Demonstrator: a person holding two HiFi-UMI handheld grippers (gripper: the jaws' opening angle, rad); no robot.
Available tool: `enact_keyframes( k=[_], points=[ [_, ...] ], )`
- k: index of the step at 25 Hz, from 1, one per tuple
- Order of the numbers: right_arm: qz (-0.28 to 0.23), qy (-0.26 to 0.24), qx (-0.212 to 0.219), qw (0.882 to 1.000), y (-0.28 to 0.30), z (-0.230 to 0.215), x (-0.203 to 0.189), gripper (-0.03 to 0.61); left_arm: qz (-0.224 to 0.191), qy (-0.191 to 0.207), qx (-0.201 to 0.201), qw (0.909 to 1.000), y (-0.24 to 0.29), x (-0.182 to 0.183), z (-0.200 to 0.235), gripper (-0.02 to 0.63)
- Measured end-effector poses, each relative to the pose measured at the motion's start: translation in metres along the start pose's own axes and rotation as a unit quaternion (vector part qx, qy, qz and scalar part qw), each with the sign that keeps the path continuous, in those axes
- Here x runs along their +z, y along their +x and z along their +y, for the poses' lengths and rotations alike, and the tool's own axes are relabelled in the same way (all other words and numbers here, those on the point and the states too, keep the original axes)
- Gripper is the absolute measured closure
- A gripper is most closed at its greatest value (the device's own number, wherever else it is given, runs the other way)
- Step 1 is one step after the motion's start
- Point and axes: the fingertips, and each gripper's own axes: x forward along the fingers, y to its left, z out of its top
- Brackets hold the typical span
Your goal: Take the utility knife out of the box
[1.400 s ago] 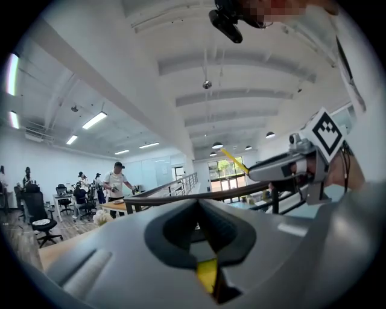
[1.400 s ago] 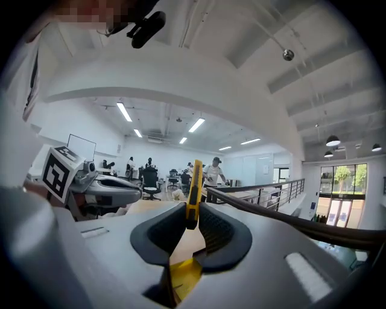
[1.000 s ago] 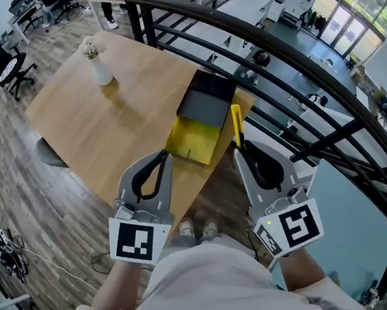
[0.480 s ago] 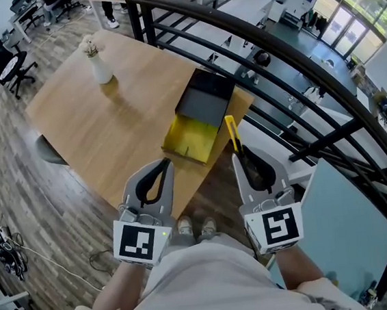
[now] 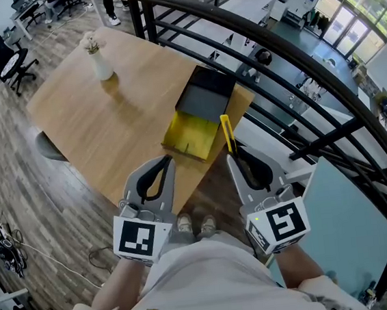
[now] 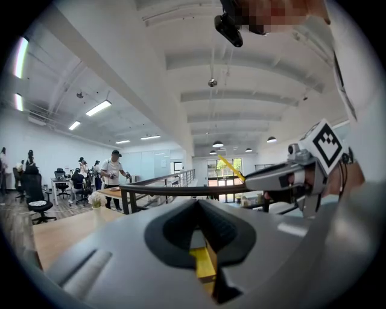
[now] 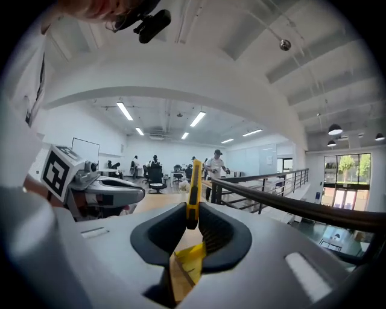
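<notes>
Right hand-held gripper (image 5: 233, 156) is pinching the yellow utility knife (image 5: 227, 133) by its near end. The rest sticks out past the tips, clear of the box. Left hand-held gripper (image 5: 165, 163) pressed together, nothing in it. Open yellow box (image 5: 190, 137) just ahead, between both, at the desk (image 5: 101, 126) edge.

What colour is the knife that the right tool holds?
Yellow, with a dark strip along it. The knife shows best in the right gripper view.

The box (image 5: 199, 112) lies at the bench's (image 5: 94, 127) right edge, the vase (image 5: 100, 64) well behind it, leftward. The utility knife (image 5: 228, 135) stands just right of the box.
</notes>
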Motion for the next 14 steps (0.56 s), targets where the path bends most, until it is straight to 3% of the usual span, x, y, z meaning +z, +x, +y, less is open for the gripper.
enact_keyframes(
  k=[5, 14],
  points=[
    [-0.002, -0.034, -0.014, 0.999, -0.0007, 0.002, 0.0018, 0.512, 0.001, -0.001, -0.003, 1.0, -0.0002, -0.0025, 0.0001, 0.612],
    [-0.005, -0.021, -0.012, 1.0, -0.0065, 0.0002, -0.0009, 0.512, 0.0, -0.001, -0.007, 1.0, -0.0047, -0.0042, -0.004, 0.612]
  ],
)
